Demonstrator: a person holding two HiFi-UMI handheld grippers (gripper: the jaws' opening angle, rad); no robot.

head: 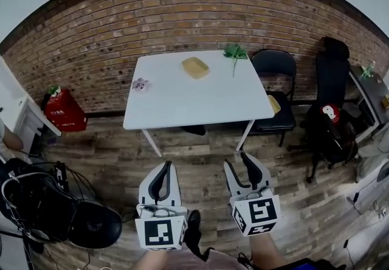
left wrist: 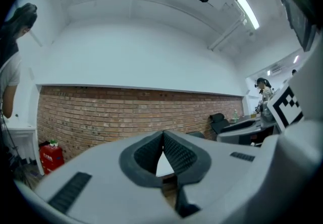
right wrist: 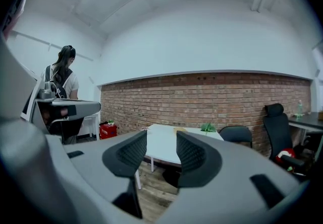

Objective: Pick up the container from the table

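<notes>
The left gripper (head: 163,168) and right gripper (head: 241,164) sit lowest in the head view, marker cubes toward the person, both over the wood floor and well short of the table (head: 182,107). The left tongs are pressed together at the tips with nothing between them. The right tongs are spread and empty, and through their gap the table shows.

The container (head: 195,67), a shallow yellow tray, lies on the far half of the table, toward the brick wall. A plant (head: 234,53) lies near it on the right and a small pinkish thing (head: 140,84) well apart on the left.

The step in hand looks like the approach; nothing is within reach yet. To do it well, I would close in on the near edge first, then reach across with the right gripper, since its tongs are already apart. It should straddle one wall of the tray from above rather than try to span the whole tray, and keep clear of the plant.

Both hands are held out in front, side by side, grippers pointing at the table and roughly level, the right tipped slightly down.
</notes>
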